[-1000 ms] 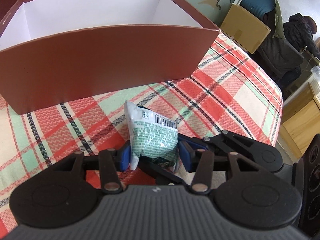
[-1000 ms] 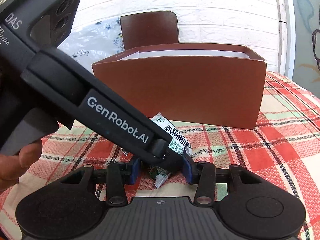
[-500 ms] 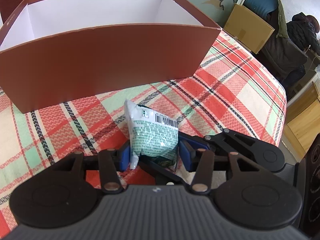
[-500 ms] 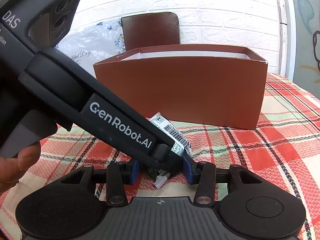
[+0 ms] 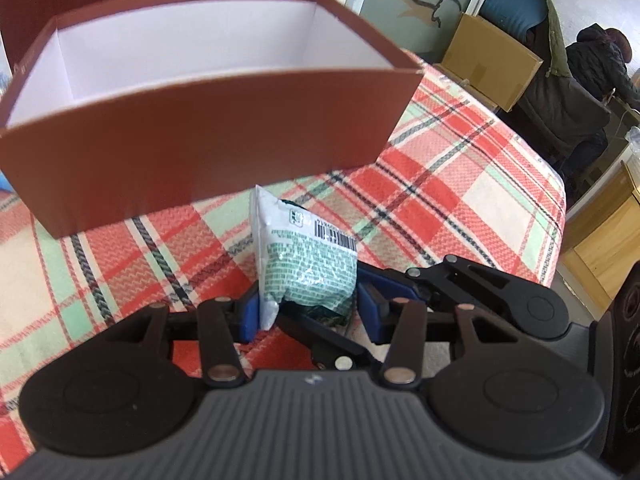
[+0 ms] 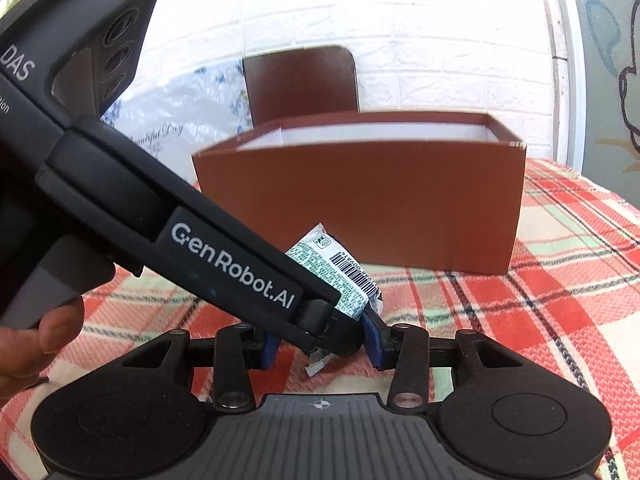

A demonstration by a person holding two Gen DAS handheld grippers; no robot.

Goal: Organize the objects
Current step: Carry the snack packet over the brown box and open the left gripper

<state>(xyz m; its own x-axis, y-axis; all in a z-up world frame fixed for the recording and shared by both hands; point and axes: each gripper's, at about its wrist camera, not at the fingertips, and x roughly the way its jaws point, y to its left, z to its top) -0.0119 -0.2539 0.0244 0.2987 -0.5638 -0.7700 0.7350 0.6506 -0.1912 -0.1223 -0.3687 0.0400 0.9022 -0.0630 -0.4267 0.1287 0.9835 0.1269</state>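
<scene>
A green-and-white packet with a barcode stands upright between the blue pads of my left gripper, which is shut on it just above the plaid tablecloth. In the right wrist view the left gripper's black body slants in from the upper left, carrying the packet. My right gripper reaches in from the right, and its jaws are closing around the packet's crumpled lower end and the left fingertip. One of its fingers lies beside the packet. A brown box with a white inside stands open right behind.
A brown chair back and a white brick wall stand behind the box. A person's thumb holds the left gripper's handle. Past the table's right edge are a cardboard box, a seated person and a wooden cabinet.
The packet has stayed between the left pads. In the right wrist view the box now sits lower and looks a little farther off. The right jaws have narrowed slightly.
</scene>
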